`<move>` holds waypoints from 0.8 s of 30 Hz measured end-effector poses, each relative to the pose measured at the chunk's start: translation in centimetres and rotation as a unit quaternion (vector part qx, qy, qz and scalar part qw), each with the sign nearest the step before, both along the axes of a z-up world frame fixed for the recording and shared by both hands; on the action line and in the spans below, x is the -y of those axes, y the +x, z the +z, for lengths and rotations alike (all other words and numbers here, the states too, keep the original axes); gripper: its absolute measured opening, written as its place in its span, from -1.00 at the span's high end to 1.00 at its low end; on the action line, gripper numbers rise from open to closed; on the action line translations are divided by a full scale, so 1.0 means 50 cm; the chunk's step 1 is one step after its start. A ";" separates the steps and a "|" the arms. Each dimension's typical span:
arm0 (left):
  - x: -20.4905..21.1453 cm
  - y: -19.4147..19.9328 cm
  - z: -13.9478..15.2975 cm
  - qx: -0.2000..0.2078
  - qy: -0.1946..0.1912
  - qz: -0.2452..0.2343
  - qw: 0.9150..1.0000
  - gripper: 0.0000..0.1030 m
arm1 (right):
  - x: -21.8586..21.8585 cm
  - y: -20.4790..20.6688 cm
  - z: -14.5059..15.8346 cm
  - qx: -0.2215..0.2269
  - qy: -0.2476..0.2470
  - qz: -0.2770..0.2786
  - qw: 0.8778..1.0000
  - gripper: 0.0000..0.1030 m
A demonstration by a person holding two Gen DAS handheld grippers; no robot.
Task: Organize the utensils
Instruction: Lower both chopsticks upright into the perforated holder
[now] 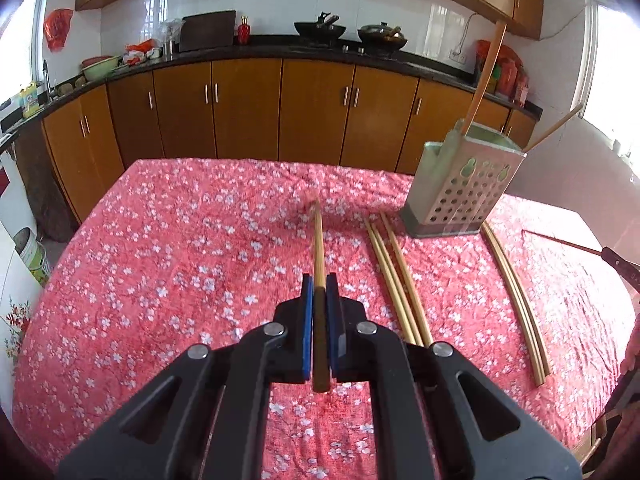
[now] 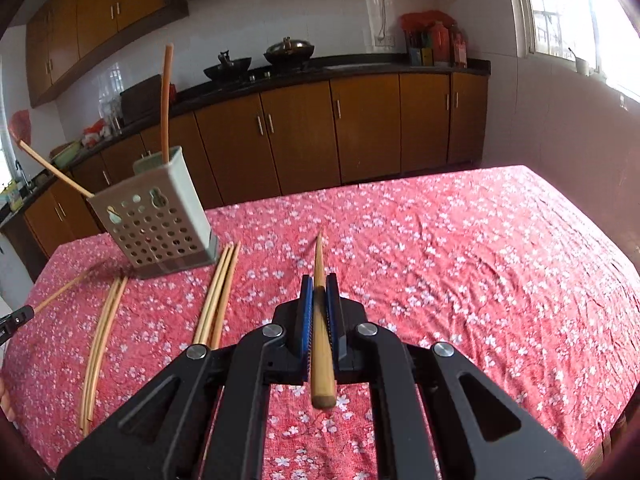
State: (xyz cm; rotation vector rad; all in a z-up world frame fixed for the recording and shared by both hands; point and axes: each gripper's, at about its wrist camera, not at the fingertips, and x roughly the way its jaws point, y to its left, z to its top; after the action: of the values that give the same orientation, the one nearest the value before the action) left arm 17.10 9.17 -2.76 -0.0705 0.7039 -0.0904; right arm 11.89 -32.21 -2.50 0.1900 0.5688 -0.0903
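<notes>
Between each tool's pads: own chopstick.

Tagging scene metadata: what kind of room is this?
Most likely a home kitchen. Woks sit on the stove on a dark counter above wooden cabinets; nearer, a table under a floral cloth carries a perforated utensil holder and loose chopsticks.

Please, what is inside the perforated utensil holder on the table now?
Two chopsticks stand inside the utensil holder, leaning apart, their upper ends sticking out above the rim. Their lower ends are mostly hidden by its wall, and its bottom cannot be seen.
</notes>
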 end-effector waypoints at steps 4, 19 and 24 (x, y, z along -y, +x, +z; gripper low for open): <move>0.000 -0.014 0.073 0.053 -0.014 0.005 0.998 0.85 | -0.003 -0.008 0.044 0.032 -0.001 0.002 0.999 0.85; 0.012 -0.027 0.194 0.109 -0.049 -0.014 0.993 0.86 | -0.011 -0.018 0.135 0.090 0.025 0.017 0.996 0.85; 0.049 -0.046 0.267 0.129 -0.069 -0.062 0.987 0.86 | -0.026 -0.037 0.230 0.140 0.052 0.055 0.987 0.86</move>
State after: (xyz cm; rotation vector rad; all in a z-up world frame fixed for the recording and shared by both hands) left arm 14.82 6.74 10.58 -0.1462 0.4429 -0.2628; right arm 10.03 -30.91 8.98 0.2677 0.3021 0.0730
